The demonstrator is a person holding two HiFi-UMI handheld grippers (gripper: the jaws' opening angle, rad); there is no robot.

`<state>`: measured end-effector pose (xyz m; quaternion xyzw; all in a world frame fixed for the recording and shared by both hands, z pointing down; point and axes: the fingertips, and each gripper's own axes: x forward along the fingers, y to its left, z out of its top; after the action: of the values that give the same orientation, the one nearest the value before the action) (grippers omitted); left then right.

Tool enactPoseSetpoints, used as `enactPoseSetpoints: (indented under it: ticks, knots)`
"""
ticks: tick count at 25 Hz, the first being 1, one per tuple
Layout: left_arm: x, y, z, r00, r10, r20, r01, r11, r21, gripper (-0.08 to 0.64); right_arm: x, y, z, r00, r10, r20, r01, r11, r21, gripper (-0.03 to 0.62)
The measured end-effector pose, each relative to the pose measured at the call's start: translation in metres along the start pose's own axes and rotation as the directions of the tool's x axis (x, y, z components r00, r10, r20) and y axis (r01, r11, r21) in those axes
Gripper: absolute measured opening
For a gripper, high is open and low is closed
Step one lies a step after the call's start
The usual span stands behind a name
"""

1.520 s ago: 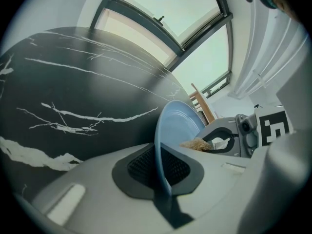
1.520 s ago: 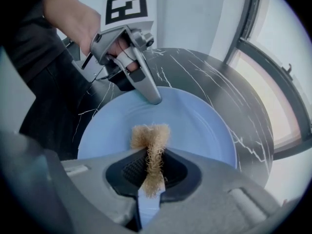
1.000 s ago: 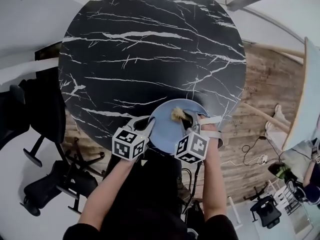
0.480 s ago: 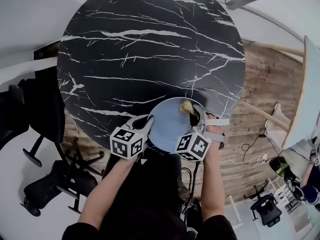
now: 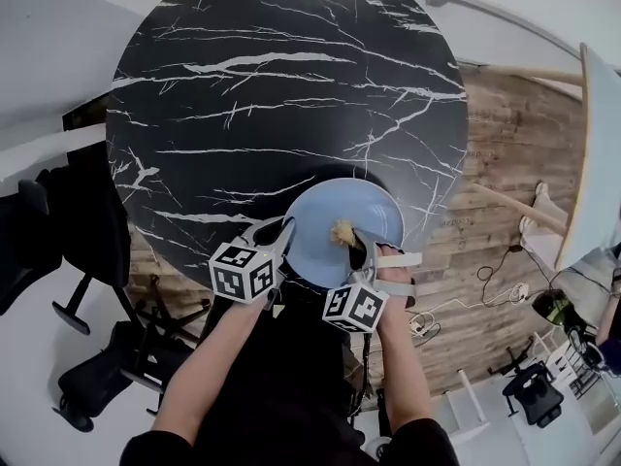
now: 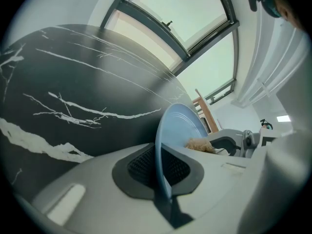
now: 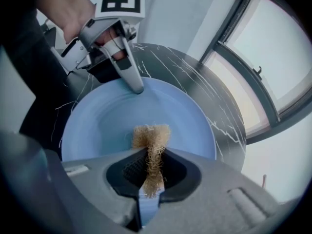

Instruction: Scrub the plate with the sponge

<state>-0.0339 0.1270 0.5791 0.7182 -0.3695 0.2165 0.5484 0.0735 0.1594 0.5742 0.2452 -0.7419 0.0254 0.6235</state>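
Plate (image 5: pixel 374 212), near rim clamped by the left tool (image 5: pixel 284 232); the right tool (image 5: pixel 352 247) pinches the sponge (image 5: pixel 342 230) at its centre.

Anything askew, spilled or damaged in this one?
Nothing spilled or broken. The blue plate sits at the near edge of the table, seemingly overhanging it, its rim pinched by the left gripper. The sponge in the right gripper is a frayed tan tuft.

No words, numbers or brand names are legible in any view. The only signs are black-and-white square code patterns, without letters, on the left marker cube (image 5: pixel 243 272) of the left gripper (image 5: pixel 287 229) and the right marker cube (image 5: pixel 356 307) of the right gripper (image 5: pixel 349 240).
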Motion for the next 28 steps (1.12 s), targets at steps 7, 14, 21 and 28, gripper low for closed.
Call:
enactPoseSetpoints:
  ticks: [7,14,21,28]
  knots:
    - [0.0,0.0,0.001,1.0,0.001,0.005,-0.001,1.0,0.019,0.018,-0.017,0.049,-0.001,0.997,0.074,-0.006,-0.074,0.997,0.008,0.04]
    - [0.0,0.0,0.001,1.0,-0.005,-0.003,0.005,1.0,0.025,0.018,-0.025,0.082,-0.011,0.991,0.128,0.021,-0.128,0.992,-0.023,0.04]
    - [0.0,-0.001,0.0,1.0,-0.01,-0.023,0.011,0.999,0.05,0.017,-0.03,0.089,-0.016,0.986,0.164,0.021,-0.16,0.978,-0.136,0.04]
    - [0.001,-0.001,-0.001,0.999,-0.023,-0.047,0.026,0.997,0.072,0.017,-0.023,0.057,-0.029,0.984,0.179,-0.012,-0.179,0.982,-0.066,0.042]
